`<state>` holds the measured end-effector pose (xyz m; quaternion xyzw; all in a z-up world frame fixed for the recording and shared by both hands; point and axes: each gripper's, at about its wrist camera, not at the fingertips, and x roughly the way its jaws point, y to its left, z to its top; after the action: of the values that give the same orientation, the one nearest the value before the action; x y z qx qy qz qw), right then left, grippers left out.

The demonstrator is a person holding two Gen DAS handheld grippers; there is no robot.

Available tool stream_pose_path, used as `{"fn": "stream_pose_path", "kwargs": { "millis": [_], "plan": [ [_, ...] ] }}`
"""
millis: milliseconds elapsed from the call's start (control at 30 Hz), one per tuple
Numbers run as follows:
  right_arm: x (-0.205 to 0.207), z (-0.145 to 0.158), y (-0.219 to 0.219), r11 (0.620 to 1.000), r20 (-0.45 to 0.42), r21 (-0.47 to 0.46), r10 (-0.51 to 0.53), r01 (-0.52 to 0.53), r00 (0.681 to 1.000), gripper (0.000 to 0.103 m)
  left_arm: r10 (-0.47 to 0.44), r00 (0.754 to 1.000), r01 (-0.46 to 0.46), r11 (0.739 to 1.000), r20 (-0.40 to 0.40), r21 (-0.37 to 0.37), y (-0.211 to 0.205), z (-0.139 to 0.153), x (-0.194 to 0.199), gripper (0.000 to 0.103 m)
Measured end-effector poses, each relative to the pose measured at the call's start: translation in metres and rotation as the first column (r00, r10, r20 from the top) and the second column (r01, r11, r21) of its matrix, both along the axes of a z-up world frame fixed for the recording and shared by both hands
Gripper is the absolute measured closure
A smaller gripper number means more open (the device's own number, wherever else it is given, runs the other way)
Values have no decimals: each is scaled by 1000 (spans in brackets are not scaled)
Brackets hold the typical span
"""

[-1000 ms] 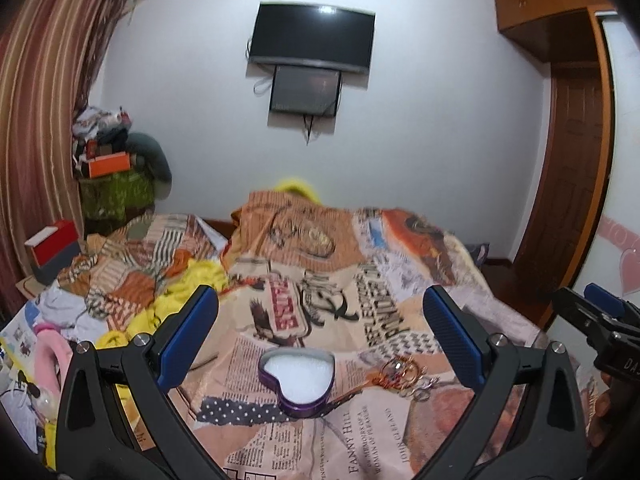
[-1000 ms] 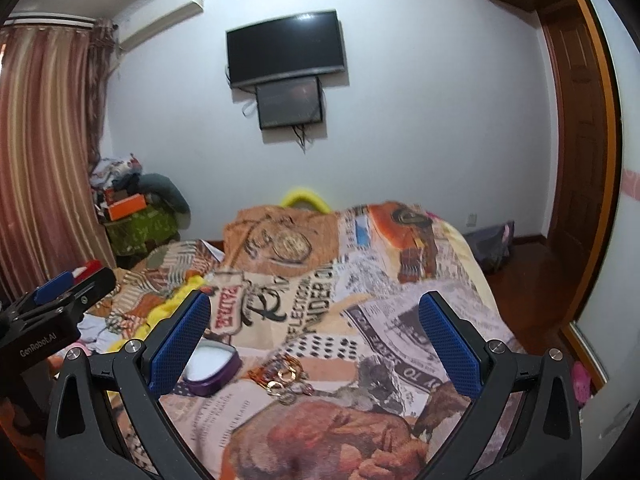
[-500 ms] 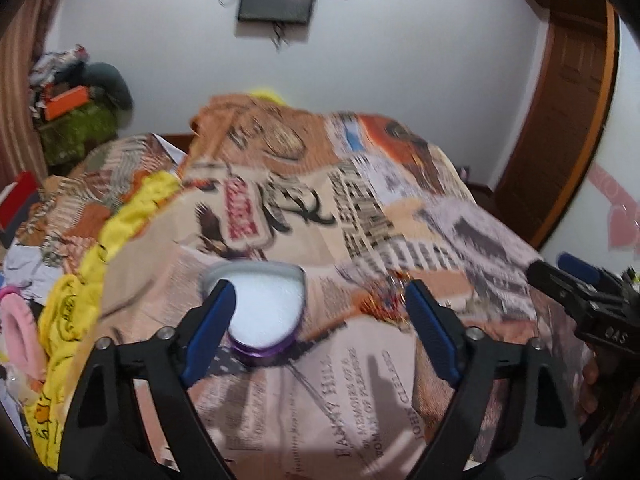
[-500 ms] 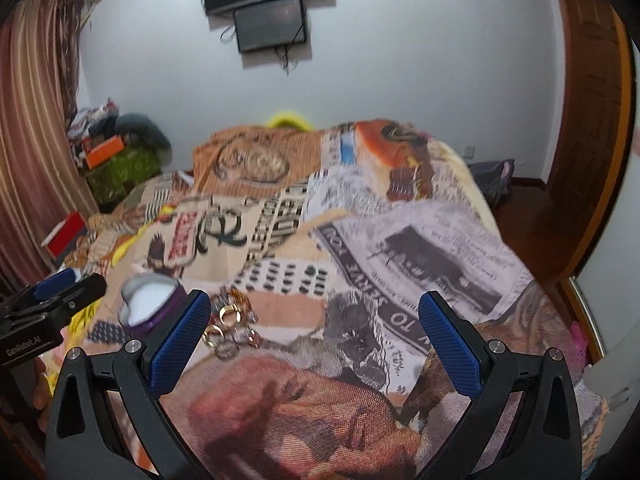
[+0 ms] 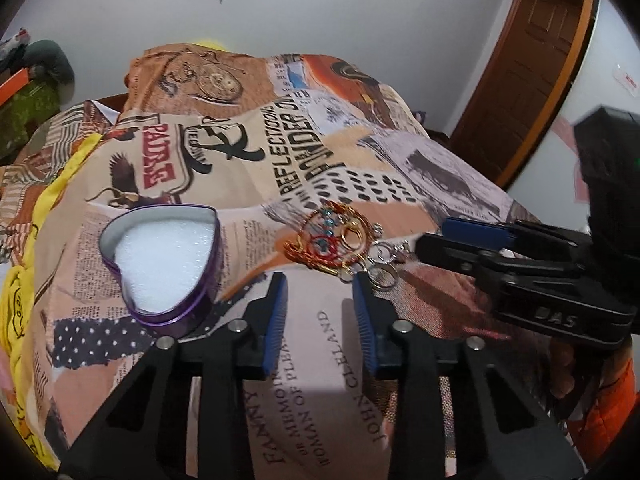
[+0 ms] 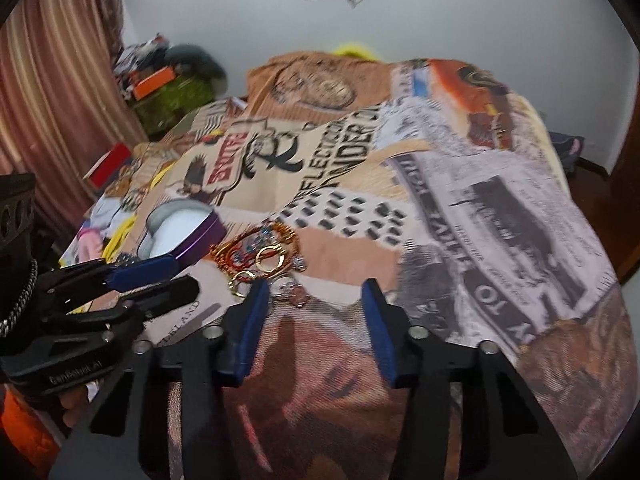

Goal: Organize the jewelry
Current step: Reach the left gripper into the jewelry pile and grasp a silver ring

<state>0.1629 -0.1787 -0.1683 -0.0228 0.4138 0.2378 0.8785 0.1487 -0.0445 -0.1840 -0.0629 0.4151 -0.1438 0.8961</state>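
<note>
heart tin (image 5: 160, 264) on bedspread (image 5: 420, 168) | jewelry pile (image 5: 340, 240) just right of tin

A tangled little pile of jewelry (image 5: 340, 242) (gold hoops, a red beaded bangle with blue stones, a couple of silver rings) lies flat on the bedspread just right of the open purple heart-shaped tin (image 5: 164, 264), which sits upright showing white foam lining.
</note>
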Motion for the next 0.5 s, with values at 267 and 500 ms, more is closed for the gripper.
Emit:
{"fn": "stream_pose_path", "kwargs": {
  "millis": [267, 500],
  "plan": [
    [14, -17, 13, 998, -73, -12, 58, -59, 996, 85, -42, 999, 42, 999, -33, -6, -8, -7, 3, 72],
    [11, -15, 6, 999, -61, 2, 46, -45, 997, 89, -64, 996, 61, 997, -62, -50, -14, -9, 7, 72]
  ]
}}
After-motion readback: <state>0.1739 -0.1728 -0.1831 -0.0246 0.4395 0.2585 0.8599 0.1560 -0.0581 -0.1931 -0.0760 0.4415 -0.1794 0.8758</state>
